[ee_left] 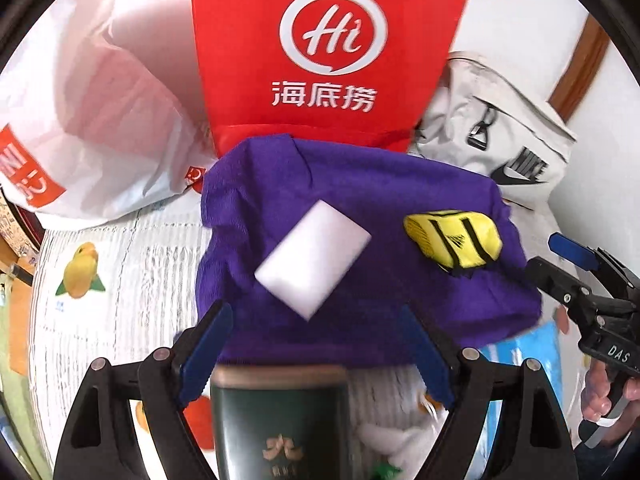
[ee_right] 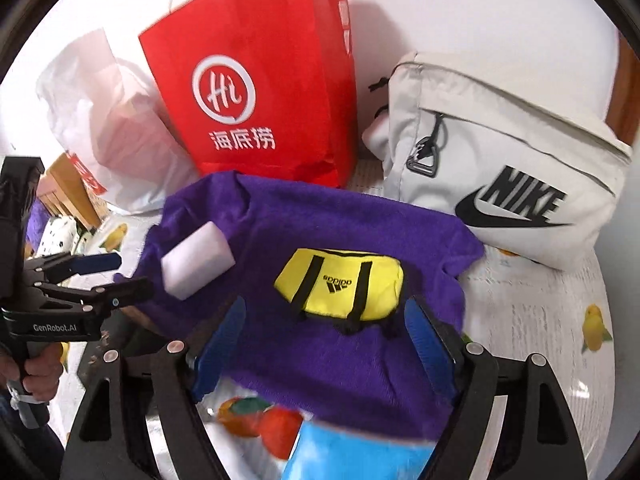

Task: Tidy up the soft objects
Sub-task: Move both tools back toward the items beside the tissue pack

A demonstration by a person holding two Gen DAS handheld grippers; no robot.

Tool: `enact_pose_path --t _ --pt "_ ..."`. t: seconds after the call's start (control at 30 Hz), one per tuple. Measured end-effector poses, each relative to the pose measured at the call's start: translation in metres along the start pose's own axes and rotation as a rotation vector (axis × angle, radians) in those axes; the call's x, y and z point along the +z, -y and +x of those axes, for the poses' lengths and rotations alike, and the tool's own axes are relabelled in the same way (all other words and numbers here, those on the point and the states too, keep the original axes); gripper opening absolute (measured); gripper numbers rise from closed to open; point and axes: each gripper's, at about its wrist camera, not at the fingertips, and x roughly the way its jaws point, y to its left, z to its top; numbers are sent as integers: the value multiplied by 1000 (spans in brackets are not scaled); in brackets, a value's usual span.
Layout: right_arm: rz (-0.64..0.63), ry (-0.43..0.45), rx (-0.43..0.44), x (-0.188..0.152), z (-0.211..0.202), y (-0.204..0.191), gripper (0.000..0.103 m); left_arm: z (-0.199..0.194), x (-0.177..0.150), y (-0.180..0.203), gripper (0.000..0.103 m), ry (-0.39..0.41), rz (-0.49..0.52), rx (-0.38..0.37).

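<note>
White fruit-print tablecloth (ee_left: 120, 264), mid-frame: purple towel (ee_right: 320, 224) spread flat, bearing white sponge block (ee_right: 196, 258) and yellow Adidas pouch (ee_right: 340, 284). Left gripper (ee_left: 316, 352) and right gripper (ee_right: 324, 344) wide open, empty. Sorting apparently unfinished.

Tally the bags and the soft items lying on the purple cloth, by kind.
Bags: 3 (red paper bag, white plastic bag, white backpack)
Yellow pouch: 1
White sponge: 1
Purple cloth: 1
Total: 6
</note>
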Motion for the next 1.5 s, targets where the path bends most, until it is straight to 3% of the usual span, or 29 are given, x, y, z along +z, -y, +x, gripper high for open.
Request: enact_pose_path --t 0.4,0.77,0.93,1.13,1.27,1.33,1.5 --pt "62 32 32 -52 -67 -4 81 -59 -66 29 85 49 63 -42" --pt "78 38 20 -116 -107 -4 81 -64 -140 65 85 54 155 -64" --pt "104 30 15 -141 -116 8 81 -55 -153 86 85 49 234 -39" --pt "132 7 19 -156 -115 22 81 -40 -145 101 85 45 198 -24" --pt "150 -14 30 -162 -108 28 81 -20 -139 108 84 23 177 100" --pt "152 -22 32 -164 -105 30 81 -8 -142 106 69 -20 165 114" --pt "148 -35 30 -168 -101 29 81 -12 -156 91 46 -42 117 33"
